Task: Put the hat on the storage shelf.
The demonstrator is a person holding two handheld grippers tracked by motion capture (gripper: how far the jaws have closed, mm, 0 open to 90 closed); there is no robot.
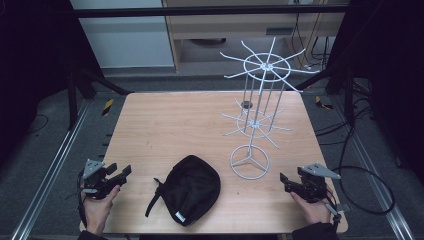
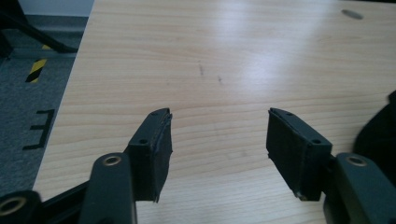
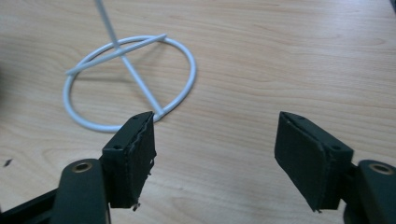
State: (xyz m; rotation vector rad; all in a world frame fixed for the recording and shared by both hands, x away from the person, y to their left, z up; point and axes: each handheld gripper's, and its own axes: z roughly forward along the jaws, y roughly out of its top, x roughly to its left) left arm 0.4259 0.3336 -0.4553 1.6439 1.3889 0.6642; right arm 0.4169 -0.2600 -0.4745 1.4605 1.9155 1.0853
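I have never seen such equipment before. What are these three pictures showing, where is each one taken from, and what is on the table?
No robot is here: a person holds hand tools with two black jaws, one in each hand. The high view looks down on the wooden table from above the person's side. There you see the left tongs and the right tongs, both near the table's front edge. The other two pictures come from small cameras riding on each tool, looking along its jaws. On the table lie a black cap and, standing upright, a white wire rack with a ring base. Both tongs are open and hold nothing.
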